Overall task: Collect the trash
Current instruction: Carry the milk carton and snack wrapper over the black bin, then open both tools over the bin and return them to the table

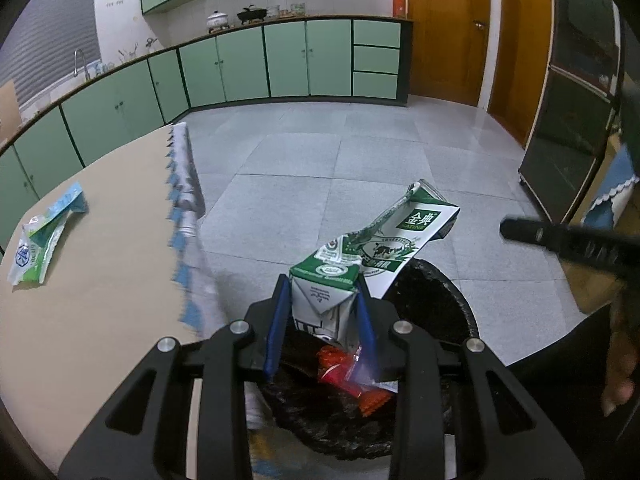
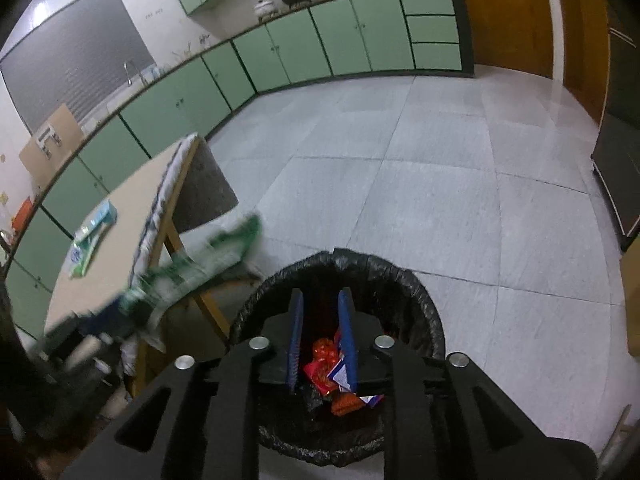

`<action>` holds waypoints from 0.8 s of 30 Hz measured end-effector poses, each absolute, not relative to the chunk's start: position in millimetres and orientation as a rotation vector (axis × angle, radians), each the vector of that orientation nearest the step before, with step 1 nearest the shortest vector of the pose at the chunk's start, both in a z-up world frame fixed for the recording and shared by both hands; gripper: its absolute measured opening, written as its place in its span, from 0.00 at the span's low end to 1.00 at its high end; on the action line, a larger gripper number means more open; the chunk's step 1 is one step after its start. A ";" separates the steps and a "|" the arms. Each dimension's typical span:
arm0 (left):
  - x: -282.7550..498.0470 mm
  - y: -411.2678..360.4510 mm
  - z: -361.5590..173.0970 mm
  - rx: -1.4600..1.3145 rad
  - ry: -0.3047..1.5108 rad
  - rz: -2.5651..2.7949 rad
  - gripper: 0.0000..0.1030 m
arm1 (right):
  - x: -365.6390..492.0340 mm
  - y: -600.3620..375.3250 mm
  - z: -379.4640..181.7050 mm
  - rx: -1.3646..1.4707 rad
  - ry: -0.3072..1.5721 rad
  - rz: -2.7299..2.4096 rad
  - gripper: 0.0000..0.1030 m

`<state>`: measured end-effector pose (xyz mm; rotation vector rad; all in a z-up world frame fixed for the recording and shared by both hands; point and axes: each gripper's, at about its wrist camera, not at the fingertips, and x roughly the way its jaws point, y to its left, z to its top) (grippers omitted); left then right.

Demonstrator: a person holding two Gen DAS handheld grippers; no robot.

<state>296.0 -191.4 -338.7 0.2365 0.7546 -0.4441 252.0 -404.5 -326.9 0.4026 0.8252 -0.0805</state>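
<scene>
One flattened milk carton (image 1: 360,256), clamped at its folded end between the left gripper (image 1: 322,312)'s blue pads, hangs right over the single black-lined bin (image 1: 436,300). Inside the bin: one red wrapper (image 2: 320,364). The right gripper (image 2: 320,320) hovers above the bin mouth, jaws parted, nothing between them. One blue-and-white packet (image 1: 44,236) lies alone on the table (image 1: 112,280).

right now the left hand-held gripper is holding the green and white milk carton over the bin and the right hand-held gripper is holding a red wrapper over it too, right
Not quite. The left hand-held gripper does hold the milk carton over the bin, but the right hand-held gripper holds nothing. The right wrist view shows its jaws apart with nothing between them; the red wrapper already lies inside the bin below.
</scene>
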 end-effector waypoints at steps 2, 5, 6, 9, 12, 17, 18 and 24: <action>297.1 -196.6 -346.4 0.227 0.772 -0.441 0.29 | 251.3 -408.5 -325.0 0.401 0.819 -0.086 0.19; 298.9 -203.0 -357.8 0.240 0.786 -0.421 0.29 | 252.6 -414.6 -326.7 0.412 0.819 -0.092 0.19; 299.7 -205.4 -360.8 0.245 0.791 -0.419 0.29 | 253.7 -416.9 -329.0 0.419 0.819 -0.095 0.19; 303.4 -213.1 -372.7 0.272 0.812 -0.401 0.31 | 255.9 -419.9 -334.1 0.429 0.825 -0.092 0.19; 308.6 -216.6 -381.0 0.287 0.825 -0.363 0.45 | 258.4 -422.4 -339.0 0.433 0.834 -0.086 0.19; 311.1 -216.8 -382.9 0.292 0.821 -0.362 0.57 | 260.5 -424.2 -341.5 0.437 0.841 -0.080 0.19; 311.5 -216.1 -383.2 0.290 0.821 -0.361 0.57 | 261.1 -424.2 -341.3 0.437 0.841 -0.080 0.20; 306.9 -202.2 -367.6 0.262 0.800 -0.363 0.58 | 260.6 -418.8 -335.5 0.423 0.836 -0.067 0.20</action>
